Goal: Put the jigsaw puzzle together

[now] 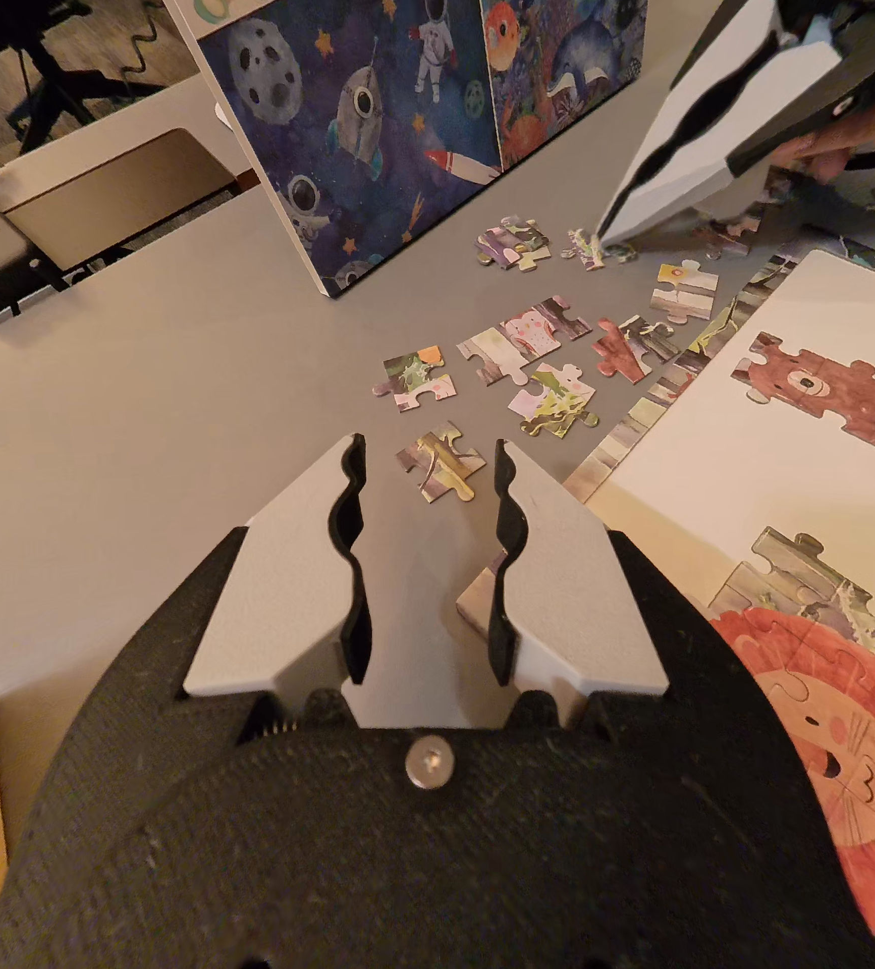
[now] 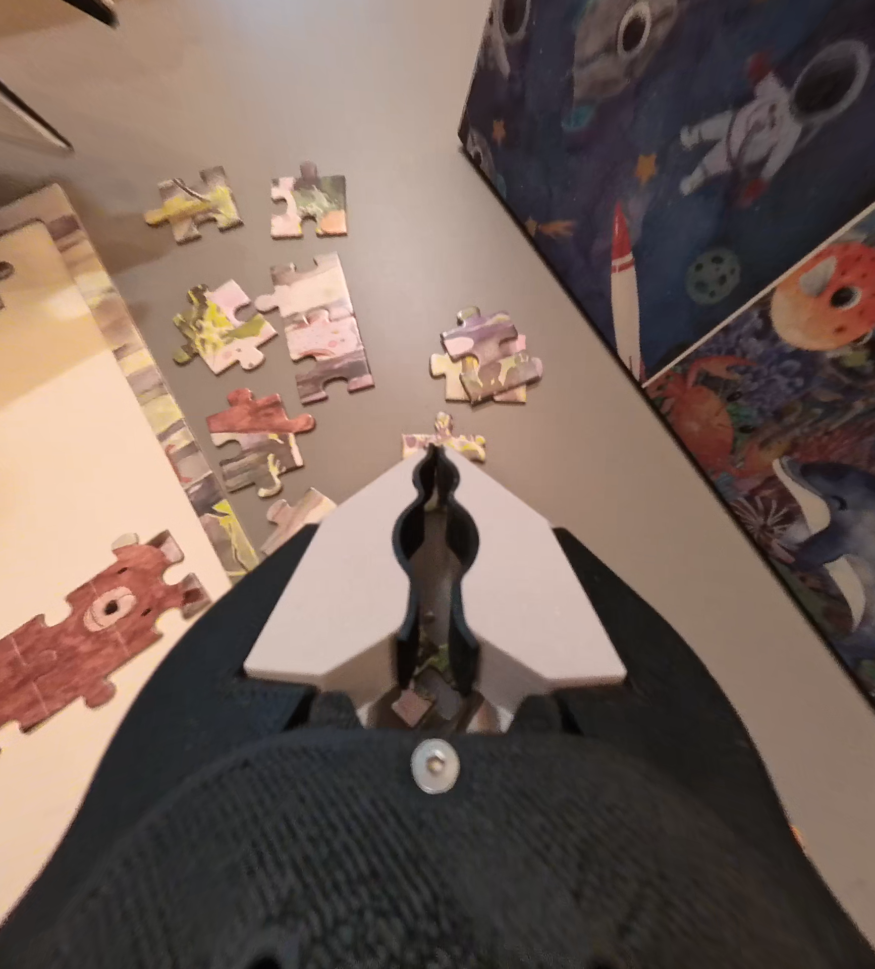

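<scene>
The left hand-held gripper (image 1: 430,461) hangs released and empty over the grey counter (image 1: 163,419), just short of a loose piece (image 1: 440,464). Further right of that piece, the right hand-held gripper (image 2: 436,455) is clenched on a small puzzle piece (image 2: 443,439) at the counter, near the picture box (image 2: 687,183). Such card pieces look light, thin and bendable, best pinched at an edge. Only the left wrist view shows the lion section (image 1: 844,760) on the puzzle board (image 1: 687,498); the right wrist view alone shows the pinch closely.
</scene>
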A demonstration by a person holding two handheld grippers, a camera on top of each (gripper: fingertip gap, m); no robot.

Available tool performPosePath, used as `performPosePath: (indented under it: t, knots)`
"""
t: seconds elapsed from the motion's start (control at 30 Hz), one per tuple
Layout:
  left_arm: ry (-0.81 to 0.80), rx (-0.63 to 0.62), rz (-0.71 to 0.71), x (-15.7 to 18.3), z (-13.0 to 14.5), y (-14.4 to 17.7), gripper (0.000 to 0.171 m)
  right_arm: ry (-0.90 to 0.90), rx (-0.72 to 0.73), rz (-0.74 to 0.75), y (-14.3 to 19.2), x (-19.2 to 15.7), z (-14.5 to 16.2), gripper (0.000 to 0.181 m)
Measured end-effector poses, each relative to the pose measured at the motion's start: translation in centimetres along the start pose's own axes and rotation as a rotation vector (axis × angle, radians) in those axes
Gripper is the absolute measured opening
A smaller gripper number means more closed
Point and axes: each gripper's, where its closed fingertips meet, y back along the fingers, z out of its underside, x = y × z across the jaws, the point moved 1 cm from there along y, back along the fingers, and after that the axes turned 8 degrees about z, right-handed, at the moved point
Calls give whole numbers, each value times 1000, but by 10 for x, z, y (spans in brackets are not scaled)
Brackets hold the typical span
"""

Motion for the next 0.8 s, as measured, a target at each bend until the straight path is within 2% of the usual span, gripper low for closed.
performPosePath:
  t: [0.07,0.2,0.33,0.4,0.5,0.63,0.8]
  knots:
    - [1,1,-1,0,0,0,48,32,1,3,6,-4,-4,1]
    - [2,3,1,0,0,0,48,139,-19,127,13,0,-7,9]
    - [-5,3,2,2,-1,0,48,25,-67,69,1,1,4,54]
    - [-8,4,2,2,-1,0,48,-25,-69,41,-4,1,9,66]
    - [-11,4,1,3,-2,0,48,-30,-39,34,-8,2,6,60]
    - [-11,-1,0,2,-1,-1,48,-5,-33,6,-10,-8,2,32]
    - [-10,1,-1,2,-1,-1,48,-4,-35,11,-9,-8,2,31]
